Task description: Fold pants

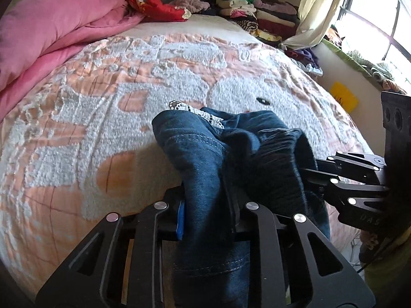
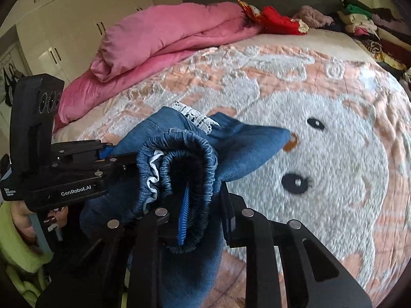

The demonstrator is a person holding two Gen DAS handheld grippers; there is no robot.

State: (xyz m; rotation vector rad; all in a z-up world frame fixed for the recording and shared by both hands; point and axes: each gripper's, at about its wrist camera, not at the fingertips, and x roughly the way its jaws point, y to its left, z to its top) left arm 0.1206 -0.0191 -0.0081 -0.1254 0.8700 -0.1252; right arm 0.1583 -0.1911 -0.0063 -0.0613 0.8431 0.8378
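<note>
The pants (image 1: pixel 205 169) are dark blue denim with an elastic waistband and a bit of white lace trim (image 1: pixel 179 106). Both grippers hold them bunched up above the bed. My left gripper (image 1: pixel 208 205) is shut on a fold of the denim. In the left wrist view the right gripper (image 1: pixel 312 173) comes in from the right, its fingertips buried in the cloth. In the right wrist view my right gripper (image 2: pixel 203 205) is shut on the gathered waistband (image 2: pixel 190 159), and the left gripper (image 2: pixel 117 157) clamps the pants (image 2: pixel 239 146) from the left.
The bed has a peach and white textured blanket (image 1: pixel 102 107) with a cartoon face (image 2: pixel 321 169). A pink duvet (image 1: pixel 46 30) lies bunched at the far left. Stacks of folded clothes (image 1: pixel 257 12) line the far right by the curtain and window. White cupboards (image 2: pixel 64 25) stand behind.
</note>
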